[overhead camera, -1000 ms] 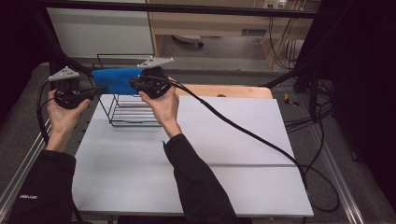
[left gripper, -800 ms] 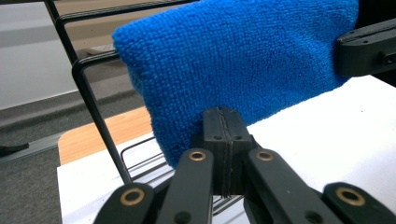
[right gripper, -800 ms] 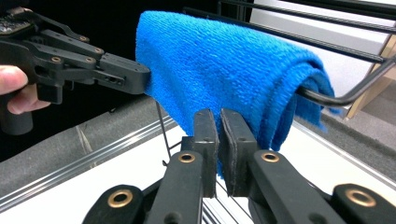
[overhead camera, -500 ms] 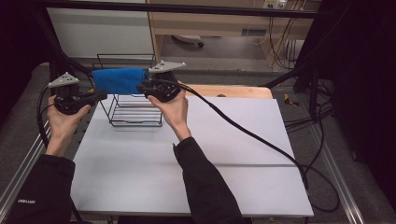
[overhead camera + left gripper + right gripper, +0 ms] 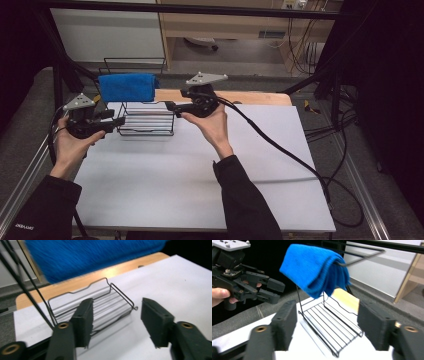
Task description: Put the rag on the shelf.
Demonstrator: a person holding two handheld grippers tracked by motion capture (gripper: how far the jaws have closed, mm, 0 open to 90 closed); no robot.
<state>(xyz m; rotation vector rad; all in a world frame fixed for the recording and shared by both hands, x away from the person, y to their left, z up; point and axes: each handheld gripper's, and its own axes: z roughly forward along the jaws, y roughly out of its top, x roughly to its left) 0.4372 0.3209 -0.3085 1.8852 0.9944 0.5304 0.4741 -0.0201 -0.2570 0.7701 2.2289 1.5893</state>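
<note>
A folded blue towel hangs over the top rail of a black wire rack at the table's far left. My left gripper sits just left of the rack, below the towel. Its jaws have just been opening and nothing is between them. My right gripper is off the towel's right end. Its jaws have also just been opening and are empty. The right gripper view looks at the towel, the rack and the left gripper. The left gripper view has the towel above the rack's base.
The rack stands on a white table sheet with a wooden strip along its far edge. A thick black cable trails from the right gripper across the sheet to the right. Metal frame rails run along both sides.
Both grippers have come off the towel's ends and opened. The left hand dropped down and left, the right hand drew away to the right. The towel stays draped on the rack.
</note>
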